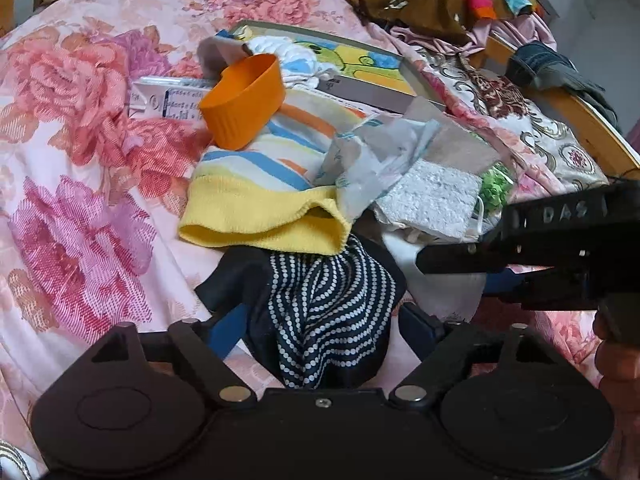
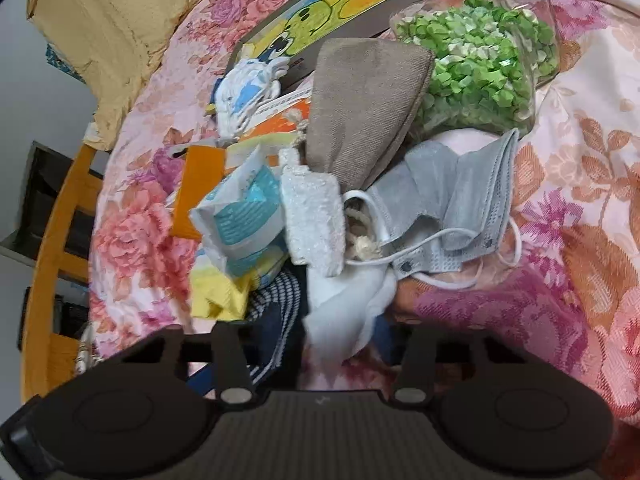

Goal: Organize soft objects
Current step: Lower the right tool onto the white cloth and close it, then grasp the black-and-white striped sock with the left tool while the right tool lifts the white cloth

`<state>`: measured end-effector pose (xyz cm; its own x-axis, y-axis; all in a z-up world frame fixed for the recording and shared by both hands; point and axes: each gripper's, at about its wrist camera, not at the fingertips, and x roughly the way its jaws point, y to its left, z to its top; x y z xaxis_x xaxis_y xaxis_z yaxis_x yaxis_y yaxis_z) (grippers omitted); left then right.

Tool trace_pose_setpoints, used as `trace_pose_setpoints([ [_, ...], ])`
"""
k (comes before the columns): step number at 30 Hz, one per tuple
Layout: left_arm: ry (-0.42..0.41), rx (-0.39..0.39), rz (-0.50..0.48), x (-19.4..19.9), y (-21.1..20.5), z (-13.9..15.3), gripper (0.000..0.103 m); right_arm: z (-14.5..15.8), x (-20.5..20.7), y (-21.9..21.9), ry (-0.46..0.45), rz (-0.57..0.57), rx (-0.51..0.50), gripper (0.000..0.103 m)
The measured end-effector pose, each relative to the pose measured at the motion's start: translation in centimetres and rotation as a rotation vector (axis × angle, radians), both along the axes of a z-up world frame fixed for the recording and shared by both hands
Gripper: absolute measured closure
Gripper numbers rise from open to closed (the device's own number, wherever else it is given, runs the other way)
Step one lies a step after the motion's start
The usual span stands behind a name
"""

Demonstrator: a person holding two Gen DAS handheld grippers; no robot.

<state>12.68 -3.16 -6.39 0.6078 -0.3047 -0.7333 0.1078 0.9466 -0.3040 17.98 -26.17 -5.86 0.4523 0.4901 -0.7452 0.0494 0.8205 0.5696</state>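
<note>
Underneath everything lies a bed with a pink floral bedspread [image 1: 92, 128], edged by an orange wooden frame [image 2: 52, 240]; a yellow-brown quilt [image 2: 104, 36] bunches at the head. Soft objects sit heaped mid-bed: a yellow striped garment [image 1: 256, 196], a grey face mask [image 2: 460, 200], a taupe pouch [image 2: 364, 100], a white sponge [image 2: 316, 220], a bag of green paper stars [image 2: 488, 52], and a cartoon picture book [image 1: 360, 60]. The left hand-held gripper [image 1: 320, 320] is clenched on a navy dotted cloth [image 1: 328, 312]. The right hand-held gripper [image 2: 320, 340], raised letters "DAS" on its side, holds a white cloth [image 2: 344, 308] between spread jaws.
</note>
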Motion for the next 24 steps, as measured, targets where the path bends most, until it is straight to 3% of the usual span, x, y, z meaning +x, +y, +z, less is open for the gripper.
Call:
trace_pose_setpoints([
  [3,-0.003,-0.01,0.026,-0.1,0.4,0.1,0.03,0.0,-0.2,0.2,-0.018,-0.003,-0.014,0.081],
  [5,-0.007,-0.007,0.043,-0.3,0.6,0.1,0.046,0.3,-0.5,0.4,-0.048,0.001,-0.029,0.087],
  [6,-0.005,-0.001,0.054,-0.3,0.6,0.1,0.065,0.6,-0.8,0.4,-0.067,0.0,-0.038,0.092],
  [10,0.026,-0.043,0.077,-0.5,1.0,0.1,0.082,1.5,-2.2,0.2,-0.117,-0.009,-0.045,0.097],
  [12,0.044,-0.089,0.095,-0.7,1.3,0.1,0.082,2.0,-3.2,0.0,-0.138,-0.019,-0.03,0.098],
  [15,0.054,-0.098,0.077,-1.2,0.9,0.4,0.098,3.3,-4.9,0.1,-0.189,-0.018,-0.044,0.098],
  [24,-0.03,-0.033,-0.027,-3.4,-0.5,2.7,0.101,8.0,-8.5,0.4,-0.33,0.011,-0.11,0.098],
])
